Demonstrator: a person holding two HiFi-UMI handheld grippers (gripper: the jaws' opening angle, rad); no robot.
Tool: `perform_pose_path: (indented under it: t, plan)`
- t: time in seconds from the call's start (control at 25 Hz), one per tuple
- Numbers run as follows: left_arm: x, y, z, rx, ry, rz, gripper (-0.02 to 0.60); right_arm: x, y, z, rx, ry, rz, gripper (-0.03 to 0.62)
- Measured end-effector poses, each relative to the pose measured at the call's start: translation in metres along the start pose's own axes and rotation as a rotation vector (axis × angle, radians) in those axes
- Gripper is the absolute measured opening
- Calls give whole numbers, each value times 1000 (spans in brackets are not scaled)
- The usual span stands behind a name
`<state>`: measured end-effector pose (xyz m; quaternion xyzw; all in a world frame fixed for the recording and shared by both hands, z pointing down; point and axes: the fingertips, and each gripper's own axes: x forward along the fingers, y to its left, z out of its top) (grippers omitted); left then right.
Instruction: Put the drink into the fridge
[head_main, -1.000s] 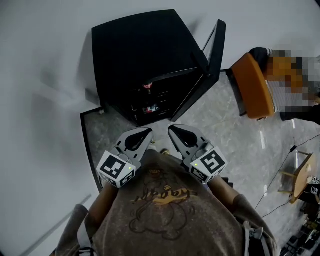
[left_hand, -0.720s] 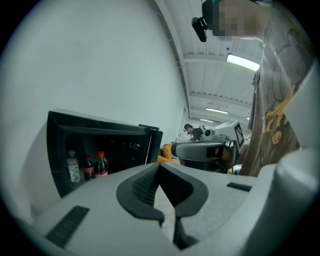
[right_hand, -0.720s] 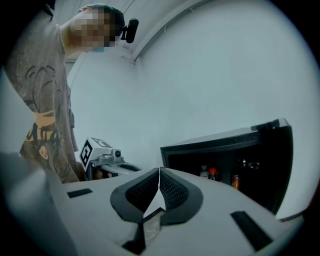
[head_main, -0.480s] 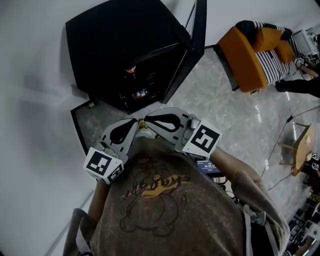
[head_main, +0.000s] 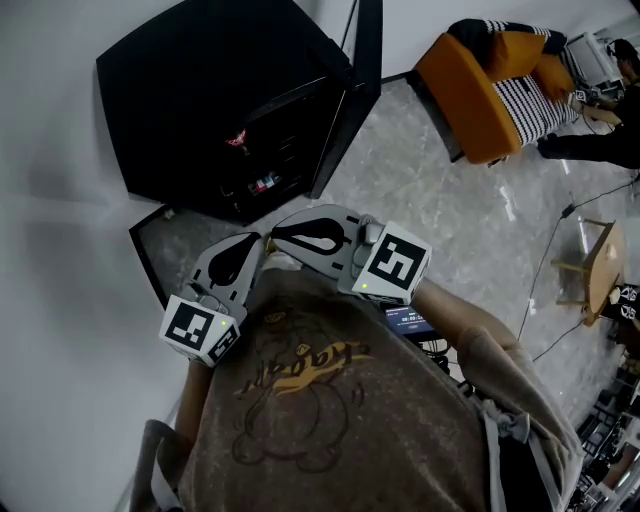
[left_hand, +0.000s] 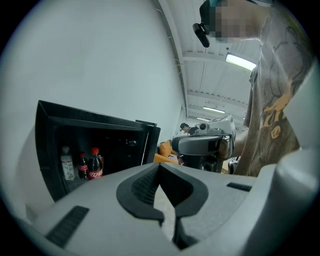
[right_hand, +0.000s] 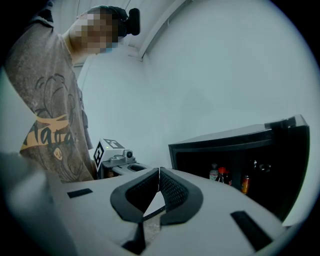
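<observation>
So left hand-held gripper (left_hand: 159, 166) and right hand-held gripper (right_hand: 159, 171) are both shut, empty, near the open fridge (head_main: 220, 100); bottles (left_hand: 89, 164) inside, orange chair (head_main: 470, 85) nearby.

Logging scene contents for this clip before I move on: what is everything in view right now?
fridge: one, black, door open, against the white wall
cola bottles: two, dark with red caps, inside the fridge
clear bottle: one, pale, beside the cola bottles
can: one, colour unclear, inside the fridge
armchair: one, orange, beyond the fridge door
stool: one, wooden, far right on the floor
left gripper: grey, shut, empty
right gripper: grey, shut, empty
</observation>
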<state>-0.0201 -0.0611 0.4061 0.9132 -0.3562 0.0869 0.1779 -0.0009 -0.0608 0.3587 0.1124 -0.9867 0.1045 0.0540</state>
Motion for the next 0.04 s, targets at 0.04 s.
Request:
perform_pose_path:
  t: [0.04]
  plan:
    - [3,0,0,2,2,-1,6,-1,-3,0,5,-5,-7,21]
